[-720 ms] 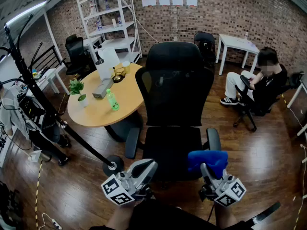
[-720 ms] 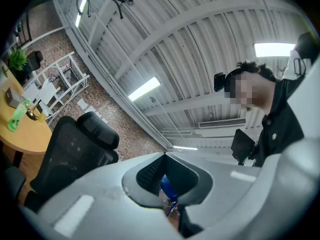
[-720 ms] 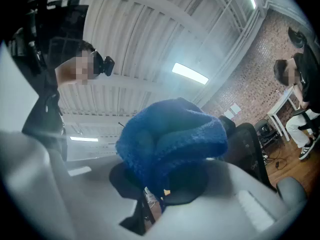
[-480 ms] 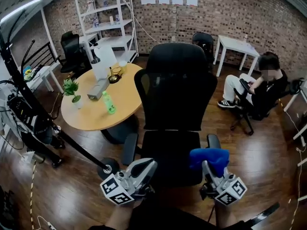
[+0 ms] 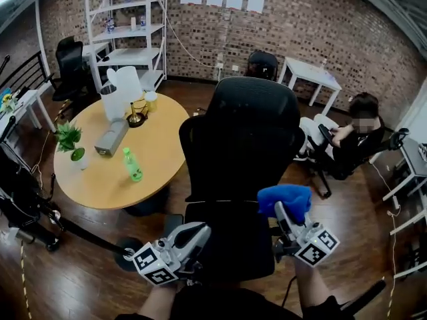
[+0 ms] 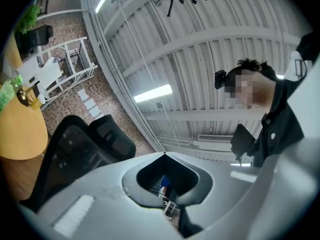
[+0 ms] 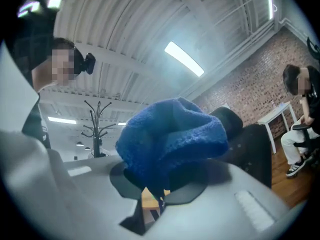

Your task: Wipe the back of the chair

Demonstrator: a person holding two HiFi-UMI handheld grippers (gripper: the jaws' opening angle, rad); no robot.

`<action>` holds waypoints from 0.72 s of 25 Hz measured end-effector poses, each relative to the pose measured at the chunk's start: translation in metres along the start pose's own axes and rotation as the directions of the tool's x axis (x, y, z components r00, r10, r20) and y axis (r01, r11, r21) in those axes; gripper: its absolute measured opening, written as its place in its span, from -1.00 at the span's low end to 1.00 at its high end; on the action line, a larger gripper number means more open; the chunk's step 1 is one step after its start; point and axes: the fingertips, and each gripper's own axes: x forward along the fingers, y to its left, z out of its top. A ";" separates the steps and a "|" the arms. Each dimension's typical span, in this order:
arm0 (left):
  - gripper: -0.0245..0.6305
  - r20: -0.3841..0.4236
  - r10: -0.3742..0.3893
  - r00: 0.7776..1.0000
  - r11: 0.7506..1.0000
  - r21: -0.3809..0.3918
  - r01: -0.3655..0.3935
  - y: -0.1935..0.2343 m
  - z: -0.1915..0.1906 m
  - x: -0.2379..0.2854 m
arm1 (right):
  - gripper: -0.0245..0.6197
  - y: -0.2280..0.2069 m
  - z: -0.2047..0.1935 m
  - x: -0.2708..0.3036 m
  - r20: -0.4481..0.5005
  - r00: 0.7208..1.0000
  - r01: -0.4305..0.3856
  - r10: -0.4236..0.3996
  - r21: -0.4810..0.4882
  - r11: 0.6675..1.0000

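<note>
A black mesh office chair [image 5: 243, 149] stands in front of me, its back [image 5: 248, 122] and headrest facing me. My right gripper [image 5: 280, 210] is shut on a blue cloth [image 5: 284, 199], held just right of the chair's seat and below the backrest; the cloth [image 7: 172, 139] bulges out above the jaws in the right gripper view. My left gripper [image 5: 199, 233] is shut with nothing in it, low at the chair's left side. Its tips [image 6: 164, 154] meet in the left gripper view, with the chair [image 6: 75, 149] at left.
A round wooden table [image 5: 117, 155] with a green bottle [image 5: 133, 165], a small plant [image 5: 69, 141] and other items stands left of the chair. A person sits at the right [image 5: 350, 139]. White shelves [image 5: 123, 25] and a white table [image 5: 310, 75] line the brick wall.
The head view has shifted so the chair sits closer and higher. My right gripper with the cloth has risen towards the backrest's lower right; the left gripper stays low.
</note>
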 end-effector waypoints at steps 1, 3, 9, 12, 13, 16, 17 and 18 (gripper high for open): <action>-0.91 -0.004 0.009 1.000 1.000 -0.002 -0.009 0.011 0.004 0.000 | -0.76 -0.006 0.004 0.020 -0.011 1.000 -0.016 0.016 0.010 1.000; -0.91 -0.006 0.031 0.999 0.999 -0.012 -0.031 0.027 0.008 -0.002 | -0.76 -0.016 0.011 0.057 -0.031 0.998 -0.052 0.053 0.025 0.998; -0.91 -0.007 0.065 0.998 0.998 -0.012 -0.065 0.050 0.017 0.004 | -0.76 -0.057 0.050 0.161 -0.011 0.985 -0.172 0.175 0.127 0.977; -0.91 0.013 0.099 0.995 0.995 0.027 -0.099 0.053 0.027 0.003 | -0.76 -0.071 0.059 0.213 -0.005 0.975 -0.218 0.223 0.185 0.958; -0.91 0.019 0.111 0.994 0.993 0.042 -0.112 0.053 0.030 0.003 | -0.76 -0.073 0.062 0.230 -0.003 0.970 -0.237 0.243 0.211 0.948; -0.91 0.047 0.151 0.987 0.984 0.083 -0.155 0.054 0.039 0.003 | -0.76 -0.067 0.069 0.278 -0.003 0.949 -0.302 0.316 0.289 0.909; -0.91 0.059 0.164 0.985 0.981 0.093 -0.169 0.053 0.042 0.001 | -0.76 -0.061 0.071 0.292 -0.003 0.936 -0.333 0.352 0.309 0.891; -0.91 0.071 0.178 0.982 0.978 0.102 -0.184 0.052 0.043 -0.002 | -0.76 -0.055 0.073 0.305 0.001 0.921 -0.368 0.389 0.328 0.870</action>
